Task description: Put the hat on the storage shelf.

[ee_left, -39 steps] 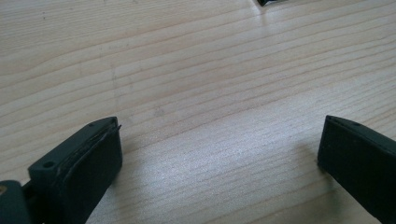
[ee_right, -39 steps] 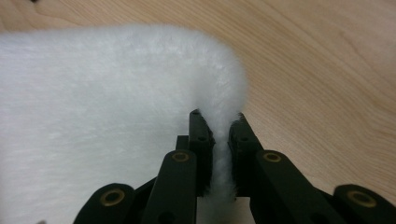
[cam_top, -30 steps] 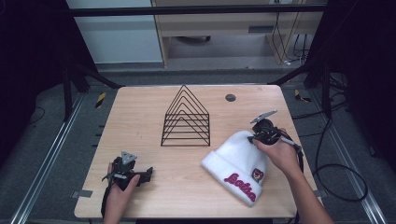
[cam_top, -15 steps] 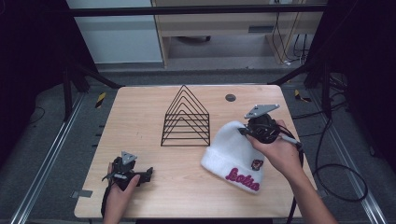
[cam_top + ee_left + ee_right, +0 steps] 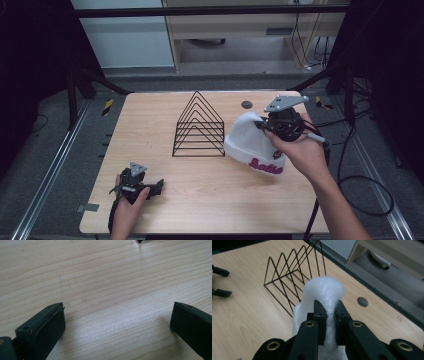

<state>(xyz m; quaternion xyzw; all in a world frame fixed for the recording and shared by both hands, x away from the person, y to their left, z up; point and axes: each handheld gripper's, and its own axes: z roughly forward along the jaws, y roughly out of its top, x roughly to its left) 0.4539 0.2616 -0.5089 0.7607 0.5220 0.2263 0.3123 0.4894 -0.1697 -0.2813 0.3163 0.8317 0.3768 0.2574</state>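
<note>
Left gripper (image 5: 152,186) rests low on the near left of the wooden table (image 5: 210,200), held by the left hand (image 5: 131,195); in the left gripper view its jaws stand wide apart with bare wood between them, nothing held. Right hand (image 5: 300,152) comes in from the near right and carries the right gripper (image 5: 261,125) raised above the table's right side. Its jaws are pinched tight on a fold of the white knit hat (image 5: 252,142); the right gripper view shows the fabric (image 5: 329,315) squeezed between the two pads and bulging above them. Hat hangs from that grip, its lower edge with red lettering at or near the table top, just right of the black wire rack (image 5: 198,127). Rack stands upright mid-table, triangular loops in a row. Beyond, a small dark round hole (image 5: 246,105) near the far edge.
</note>
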